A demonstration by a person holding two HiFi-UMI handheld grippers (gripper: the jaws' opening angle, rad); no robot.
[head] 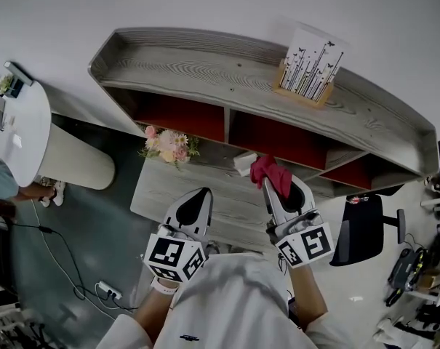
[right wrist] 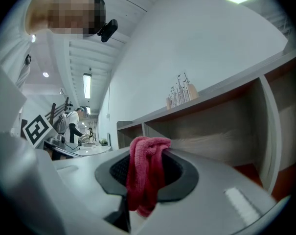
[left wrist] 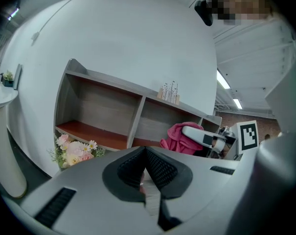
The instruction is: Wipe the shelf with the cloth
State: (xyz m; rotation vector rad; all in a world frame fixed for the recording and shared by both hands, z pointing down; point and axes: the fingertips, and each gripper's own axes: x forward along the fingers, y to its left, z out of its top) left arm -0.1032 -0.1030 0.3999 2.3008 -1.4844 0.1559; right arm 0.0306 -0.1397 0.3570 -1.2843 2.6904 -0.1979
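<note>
The grey wooden shelf (head: 205,67) with red inner floors stands against the white wall ahead of me. My right gripper (head: 278,189) is shut on a crimson cloth (head: 271,173), held just above the lower ledge (head: 176,191) in front of the middle compartment. In the right gripper view the cloth (right wrist: 145,173) hangs bunched from the closed jaws. My left gripper (head: 196,202) hovers over the lower ledge to the left, shut with nothing in it. From the left gripper view, its jaws (left wrist: 145,169) meet, and the cloth (left wrist: 177,137) shows at the right beside the shelf (left wrist: 103,111).
A bunch of pink flowers (head: 169,145) lies at the ledge's left end. A white printed box (head: 309,67) stands on the top board. A small white object (head: 244,162) sits by the cloth. A round white table (head: 20,133) is at left, a black chair (head: 361,227) at right.
</note>
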